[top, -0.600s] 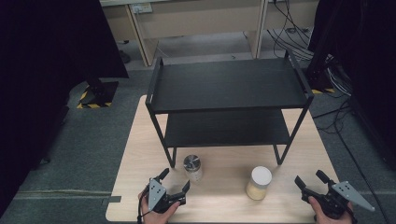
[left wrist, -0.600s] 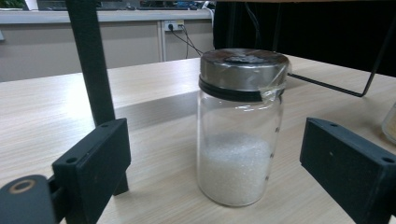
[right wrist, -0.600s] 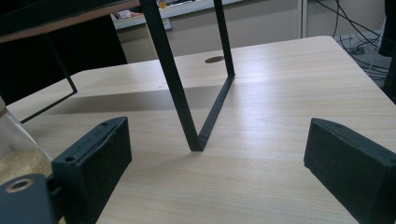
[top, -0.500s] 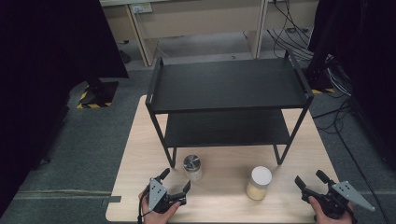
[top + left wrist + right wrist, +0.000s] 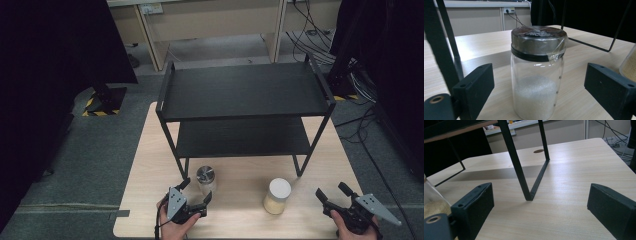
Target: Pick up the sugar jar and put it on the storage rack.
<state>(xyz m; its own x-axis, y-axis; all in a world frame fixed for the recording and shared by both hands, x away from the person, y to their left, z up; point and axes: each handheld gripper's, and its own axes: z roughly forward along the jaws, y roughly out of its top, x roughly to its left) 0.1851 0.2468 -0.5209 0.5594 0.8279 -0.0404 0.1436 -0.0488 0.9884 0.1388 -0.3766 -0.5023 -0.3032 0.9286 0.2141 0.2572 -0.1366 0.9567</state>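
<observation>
The pale wooden table [image 5: 235,220] sits on grey carpet and carries a black two-tier shelf rack [image 5: 242,107]; both its shelves are bare. I judge nothing is done yet: I have the left gripper [image 5: 196,198] lined up on the metal-lidded glass jar [image 5: 537,72] of white grains, jaws spread wide to either side of it and clear of the glass, so the grasp, the lift and any placing all remain. That jar stands upright on the table just in front of the rack's left leg, long axis vertical, lid up. The white-lidded jar [image 5: 278,196] of tan powder stands upright to its right. My right gripper [image 5: 332,194] waits near the table's right corner, jaws spread on nothing.
</observation>
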